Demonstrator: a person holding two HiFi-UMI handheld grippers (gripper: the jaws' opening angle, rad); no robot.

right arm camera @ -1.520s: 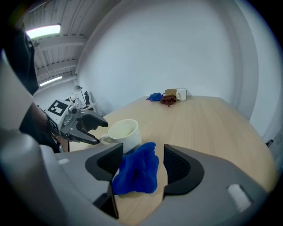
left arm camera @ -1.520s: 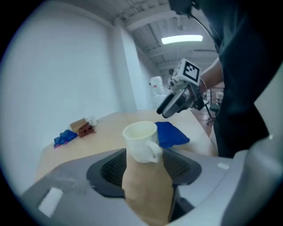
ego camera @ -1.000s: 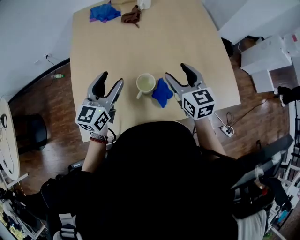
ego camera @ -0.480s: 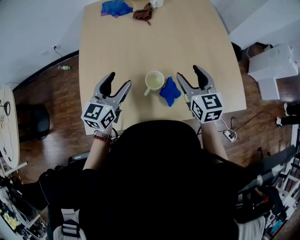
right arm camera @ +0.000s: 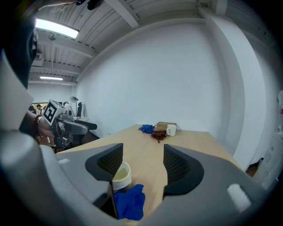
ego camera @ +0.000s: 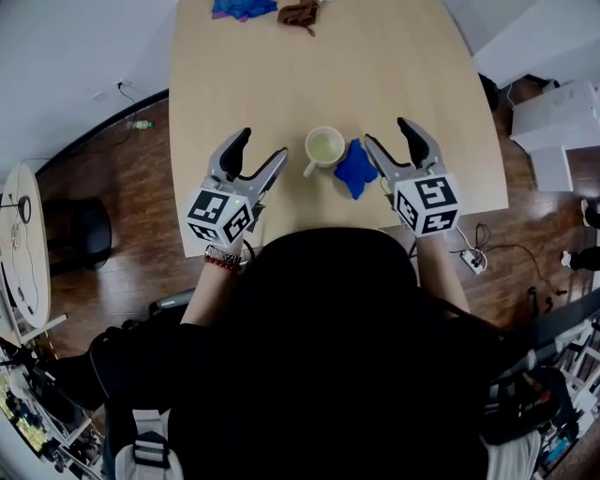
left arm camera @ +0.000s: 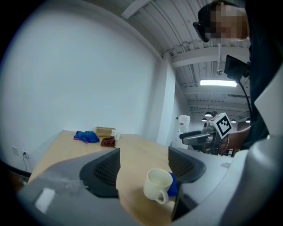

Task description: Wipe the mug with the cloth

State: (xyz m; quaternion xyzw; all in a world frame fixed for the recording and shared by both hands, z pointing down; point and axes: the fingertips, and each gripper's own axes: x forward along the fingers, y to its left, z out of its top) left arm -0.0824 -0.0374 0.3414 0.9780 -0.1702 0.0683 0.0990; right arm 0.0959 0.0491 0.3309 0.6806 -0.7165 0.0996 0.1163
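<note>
A cream mug (ego camera: 325, 147) stands upright on the wooden table (ego camera: 375, 66), its handle toward the near left. A crumpled blue cloth (ego camera: 356, 169) lies against its right side. My left gripper (ego camera: 261, 150) hovers just left of the mug; its jaws have just been opening and nothing is between them. My right gripper (ego camera: 388, 134) is open just right of the cloth. In the left gripper view the mug (left arm camera: 158, 185) and the cloth (left arm camera: 173, 185) sit ahead of my left gripper (left arm camera: 143, 165). The right gripper view shows the mug (right arm camera: 120, 175) and cloth (right arm camera: 131, 202) low left of my right gripper (right arm camera: 143, 163).
At the table's far end lie another blue cloth (ego camera: 242, 7) and a brown cloth (ego camera: 300, 14), with a small box (right arm camera: 166, 125) and a white cup (right arm camera: 171, 129) beside them. The table's near edge runs just under both grippers. Wooden floor surrounds the table.
The head view has shifted, so the table sits higher and further right in frame. The left jaws stand slightly wider. Mug and cloth have not moved on the table.
</note>
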